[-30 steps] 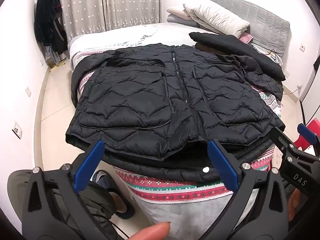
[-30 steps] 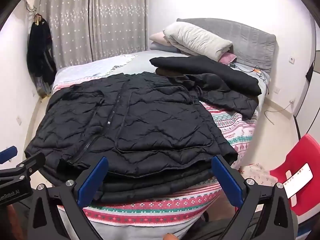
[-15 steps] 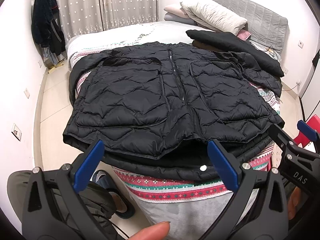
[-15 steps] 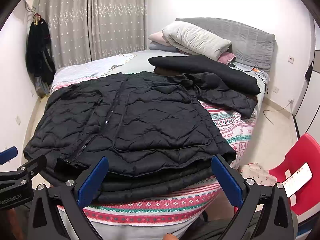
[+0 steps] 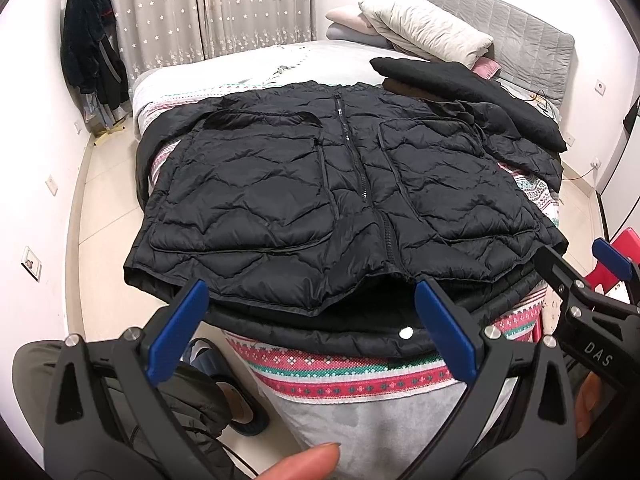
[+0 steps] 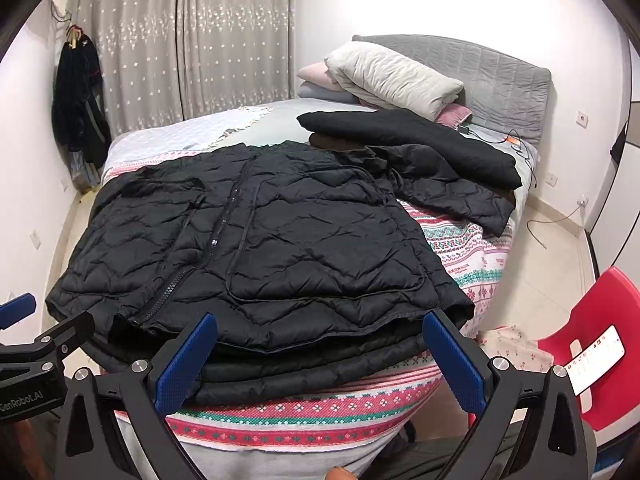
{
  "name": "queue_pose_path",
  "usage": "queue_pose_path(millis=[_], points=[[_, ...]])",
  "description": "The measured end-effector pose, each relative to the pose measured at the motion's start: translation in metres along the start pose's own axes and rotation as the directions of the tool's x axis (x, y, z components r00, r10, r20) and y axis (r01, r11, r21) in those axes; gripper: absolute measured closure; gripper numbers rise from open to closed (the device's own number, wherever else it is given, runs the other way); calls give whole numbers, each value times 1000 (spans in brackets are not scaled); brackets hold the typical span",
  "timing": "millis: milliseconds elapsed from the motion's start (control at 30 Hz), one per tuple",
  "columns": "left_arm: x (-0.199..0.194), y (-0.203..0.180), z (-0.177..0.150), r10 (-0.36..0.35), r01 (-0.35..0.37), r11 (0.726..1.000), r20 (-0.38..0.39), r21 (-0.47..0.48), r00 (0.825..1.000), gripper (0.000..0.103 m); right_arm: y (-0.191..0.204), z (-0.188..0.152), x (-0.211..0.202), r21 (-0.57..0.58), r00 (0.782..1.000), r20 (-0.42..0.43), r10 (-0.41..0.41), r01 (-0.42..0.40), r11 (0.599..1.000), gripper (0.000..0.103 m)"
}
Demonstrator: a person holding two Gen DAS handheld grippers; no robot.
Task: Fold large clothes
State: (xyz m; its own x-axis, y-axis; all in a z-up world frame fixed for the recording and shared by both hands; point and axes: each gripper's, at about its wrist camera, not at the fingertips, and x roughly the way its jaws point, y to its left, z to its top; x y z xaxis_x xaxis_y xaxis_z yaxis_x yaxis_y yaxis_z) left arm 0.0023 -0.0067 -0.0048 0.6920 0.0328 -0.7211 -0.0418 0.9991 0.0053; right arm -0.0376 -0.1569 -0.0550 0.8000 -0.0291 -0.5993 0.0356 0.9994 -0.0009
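A black quilted puffer jacket (image 5: 340, 200) lies spread front-up on the bed, zipper down its middle, hem hanging over the near bed edge. It also shows in the right wrist view (image 6: 256, 252). My left gripper (image 5: 312, 312) is open and empty, just short of the hem near the zipper's bottom end. My right gripper (image 6: 320, 340) is open and empty, just short of the hem's right part. The right gripper shows at the right edge of the left wrist view (image 5: 592, 280). One sleeve (image 6: 452, 188) lies out to the right.
The bed (image 5: 332, 364) has a patterned red, white and green cover. A folded black garment (image 6: 408, 140) and pillows (image 6: 392, 76) lie near the grey headboard. A red chair (image 6: 596, 344) stands at the right. Dark clothes (image 5: 88, 40) hang on the left wall.
Both grippers have edged slightly back and up from the jacket; the view of the jacket has shifted a little. Both stay open. The jacket has not moved.
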Motion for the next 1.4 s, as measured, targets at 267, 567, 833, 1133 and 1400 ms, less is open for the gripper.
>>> queue_pose_path(millis=[267,567,833,1133,1400], points=[[1,-1,-1,-2,2,1000,-3,7,1000,0,0,0,1,-3,1000,-1,-1,1,1000,0],[1,-2,-2,-2,3,1000,-4,9,1000,0,0,-1,0,3,1000,-1,-2,2,1000,0],[3,-2,0,0,0,1000,-13,11,1000,0,-2,0,2,11,1000,-8,1,-1,1000,0],[6,37,29,-57,55,997,-20,-60,998,0,-62,23,9,212,993,-37,115,-105,972,0],[11,64,79,-155,151,984,-33,-98,987,0,-138,68,19,424,980,-12,199,-175,889,0]])
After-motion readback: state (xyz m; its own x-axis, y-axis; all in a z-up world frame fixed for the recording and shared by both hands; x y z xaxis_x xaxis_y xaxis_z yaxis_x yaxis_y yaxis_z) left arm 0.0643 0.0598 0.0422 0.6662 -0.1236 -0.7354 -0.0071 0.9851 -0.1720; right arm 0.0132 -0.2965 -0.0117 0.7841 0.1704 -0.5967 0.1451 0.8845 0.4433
